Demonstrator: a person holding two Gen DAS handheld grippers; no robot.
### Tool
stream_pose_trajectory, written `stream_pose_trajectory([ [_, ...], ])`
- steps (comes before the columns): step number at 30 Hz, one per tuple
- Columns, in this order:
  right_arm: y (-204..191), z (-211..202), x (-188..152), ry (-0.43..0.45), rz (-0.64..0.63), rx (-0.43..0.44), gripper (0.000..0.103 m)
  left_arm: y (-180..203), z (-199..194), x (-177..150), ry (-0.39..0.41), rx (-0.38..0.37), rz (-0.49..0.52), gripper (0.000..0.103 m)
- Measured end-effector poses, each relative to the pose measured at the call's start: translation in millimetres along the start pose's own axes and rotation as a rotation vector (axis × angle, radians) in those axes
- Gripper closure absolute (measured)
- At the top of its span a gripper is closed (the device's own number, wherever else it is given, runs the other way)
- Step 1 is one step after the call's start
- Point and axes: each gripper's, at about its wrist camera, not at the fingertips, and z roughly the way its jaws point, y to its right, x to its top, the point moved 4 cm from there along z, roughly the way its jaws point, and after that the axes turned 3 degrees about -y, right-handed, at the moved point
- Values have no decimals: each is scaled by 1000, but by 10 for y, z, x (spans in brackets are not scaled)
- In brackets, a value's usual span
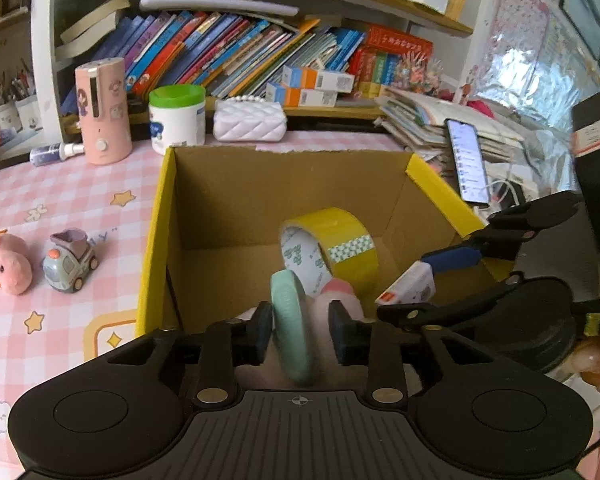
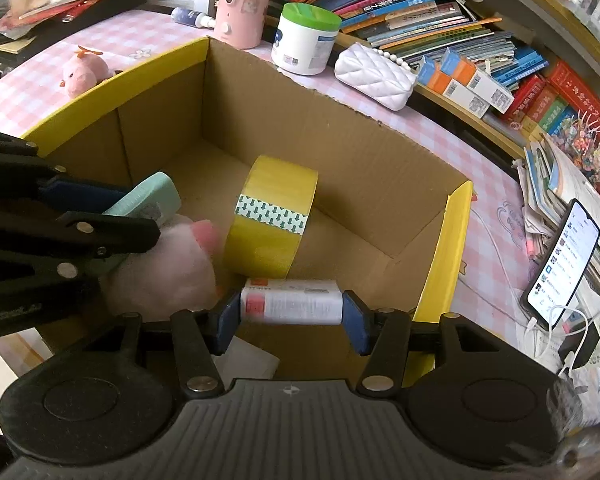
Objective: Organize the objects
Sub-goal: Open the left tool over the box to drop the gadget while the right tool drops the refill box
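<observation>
Both loads hang inside the cardboard box (image 2: 360, 168) on the surface by the yellow tape roll (image 2: 272, 216): the left tool (image 1: 300, 330), apart, has freed its mint disc (image 1: 294, 332), the right tool (image 2: 292, 312) clamps a white box (image 2: 292, 306) awaiting release.

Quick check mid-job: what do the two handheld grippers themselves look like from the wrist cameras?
Both match: a black ribbed body with a small crosshair mark, two round black discs at the sides, black linkage bars with silver rivets, and dark blue pads on the jaws. That goes for the left gripper and the right gripper. No sleeves or cables on them show.
</observation>
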Motion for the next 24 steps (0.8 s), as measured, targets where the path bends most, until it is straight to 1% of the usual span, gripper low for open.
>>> stream_pose_trajectory([
  [2, -3, -3, -2, -4, 5, -5, 51, 18, -56, 1, 15, -10, 9, 61],
  [4, 2, -22, -11, -6, 19, -12, 51, 52, -124, 5, 35, -16, 21, 48],
  [6, 13, -64, -18, 0, 40, -18, 44, 58, -200, 8, 63, 4, 27, 38],
  [11, 44, -247, -70, 34, 99, -42, 42, 39, -366, 7, 103, -12, 18, 36],
  [14, 43, -409, -109, 72, 164, -56, 40, 8, -487, -4, 128, -18, 3, 30],
  [17, 26, -610, -173, 126, 242, -86, 39, -26, -644, -31, 161, -19, -10, 26],
  [19, 5, -767, -226, 174, 299, -121, 38, -58, -756, -59, 183, -19, -18, 24],
  [21, -12, -931, -299, 223, 365, -161, 36, -94, -855, -101, 199, -19, -28, 23],
  [24, -44, -1124, -423, 274, 481, -207, 33, -163, -974, -190, 205, -23, -32, 23],
])
